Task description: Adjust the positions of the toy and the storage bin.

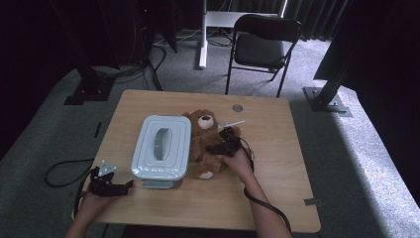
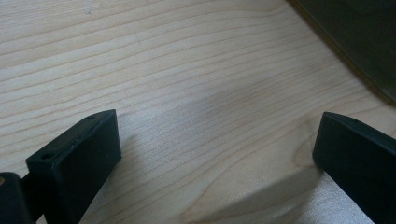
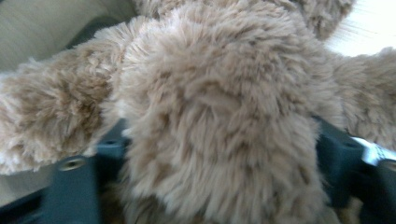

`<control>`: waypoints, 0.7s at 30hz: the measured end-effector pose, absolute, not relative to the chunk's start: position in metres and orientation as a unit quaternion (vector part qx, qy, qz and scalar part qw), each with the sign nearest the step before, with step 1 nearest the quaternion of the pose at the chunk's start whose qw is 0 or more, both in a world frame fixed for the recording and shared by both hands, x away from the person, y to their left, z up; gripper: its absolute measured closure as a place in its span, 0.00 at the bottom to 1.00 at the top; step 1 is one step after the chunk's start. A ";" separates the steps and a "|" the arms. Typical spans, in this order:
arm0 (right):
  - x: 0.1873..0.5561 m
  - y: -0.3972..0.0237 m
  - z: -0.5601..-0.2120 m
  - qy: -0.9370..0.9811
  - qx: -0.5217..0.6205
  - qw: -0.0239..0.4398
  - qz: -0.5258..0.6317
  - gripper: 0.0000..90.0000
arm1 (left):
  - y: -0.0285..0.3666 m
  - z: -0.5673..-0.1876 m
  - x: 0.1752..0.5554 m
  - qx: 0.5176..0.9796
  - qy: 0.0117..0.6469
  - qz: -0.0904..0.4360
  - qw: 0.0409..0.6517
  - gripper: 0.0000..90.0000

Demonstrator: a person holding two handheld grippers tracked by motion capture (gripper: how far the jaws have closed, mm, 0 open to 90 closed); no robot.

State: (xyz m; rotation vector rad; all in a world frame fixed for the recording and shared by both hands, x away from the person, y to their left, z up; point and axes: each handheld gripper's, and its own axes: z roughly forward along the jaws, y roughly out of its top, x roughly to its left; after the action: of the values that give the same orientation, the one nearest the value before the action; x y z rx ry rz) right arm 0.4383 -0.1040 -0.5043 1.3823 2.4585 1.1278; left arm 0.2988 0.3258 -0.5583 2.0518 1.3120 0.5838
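A brown teddy bear [image 1: 202, 130] lies on its back in the middle of the wooden table [image 1: 277, 148], pressed against the right side of a pale blue lidded box [image 1: 173, 161]. My right gripper [image 1: 218, 148] comes in from the right, its jaws closed on the bear's belly. In the right gripper view the bear's fur [image 3: 219, 116] bulges between and over both black fingers [image 3: 79, 186]. My left gripper [image 1: 128, 184] rests at the table's front left corner. Its jaws stand wide apart over bare wood [image 2: 187, 56], with nothing between them.
A small grey disc [image 1: 237, 107] lies near the table's far edge. A short white stick [image 1: 233, 123] pokes out by the bear's head. A black folding chair [image 1: 265, 44] stands beyond the table. A cable [image 1: 64, 171] loops on the floor at the left.
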 end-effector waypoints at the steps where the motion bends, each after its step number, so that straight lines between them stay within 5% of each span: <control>1: 0.438 -0.104 -0.504 0.808 0.454 0.052 0.371 0.33 | 0.326 -0.558 0.299 0.778 0.498 0.221 0.313 0.02; 2: 0.435 -0.108 -0.502 0.804 0.454 0.059 0.380 0.47 | 0.326 -0.558 0.299 0.778 0.498 0.221 0.313 0.02; 8: 0.432 -0.114 -0.493 0.797 0.455 0.070 0.391 0.64 | 0.326 -0.558 0.299 0.778 0.498 0.221 0.313 0.02; 21: 0.433 -0.162 -0.467 0.762 0.495 0.122 0.399 0.68 | 0.326 -0.558 0.299 0.778 0.498 0.221 0.313 0.02</control>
State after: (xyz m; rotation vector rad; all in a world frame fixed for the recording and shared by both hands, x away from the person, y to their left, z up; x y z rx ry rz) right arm 0.4326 -0.1618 -0.4672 1.4447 2.2249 1.1633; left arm 0.2988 0.3258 -0.5583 2.0516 1.3119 0.5837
